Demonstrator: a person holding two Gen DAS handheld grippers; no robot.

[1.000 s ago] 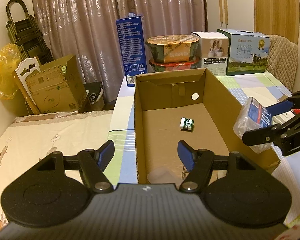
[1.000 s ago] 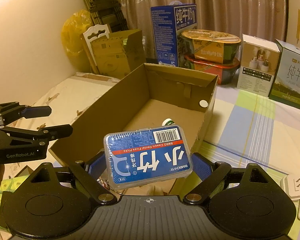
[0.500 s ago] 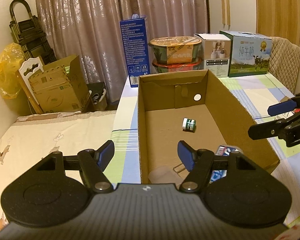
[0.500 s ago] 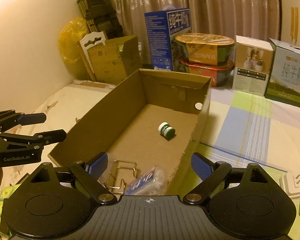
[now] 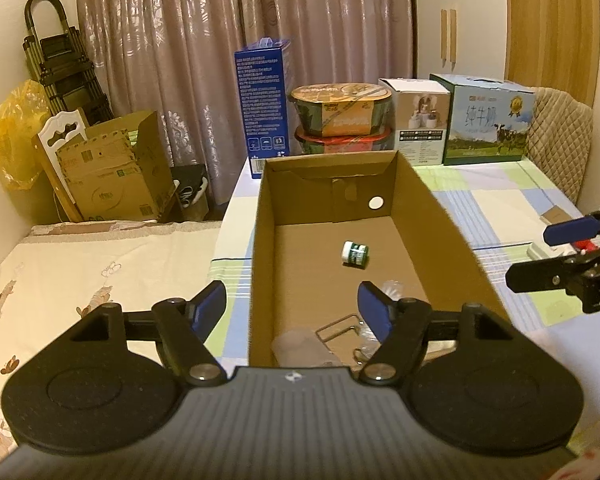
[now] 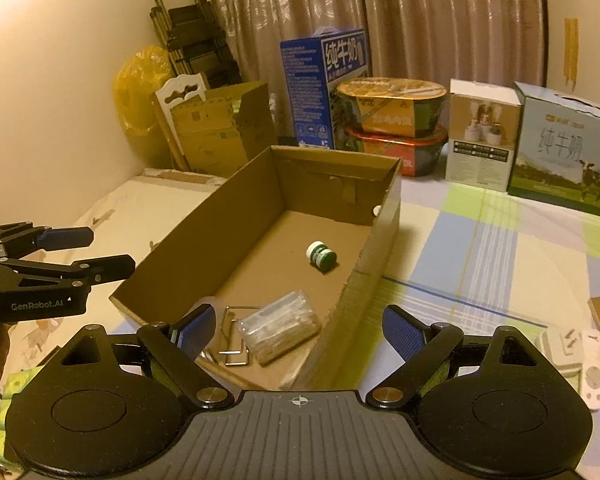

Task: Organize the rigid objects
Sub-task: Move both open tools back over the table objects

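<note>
The clear plastic floss-pick case (image 6: 278, 330) lies on the floor of the open cardboard box (image 6: 204, 236), at its near end, touching some bent wire clips (image 6: 232, 336) and well apart from the small green-capped jar (image 6: 321, 256) farther in. The right gripper (image 6: 296, 326) hangs just above and in front of the case, jaws spread wide, empty. The left gripper (image 5: 292, 308), jaws just widening, straddles the box's left wall, gripping nothing.
</note>
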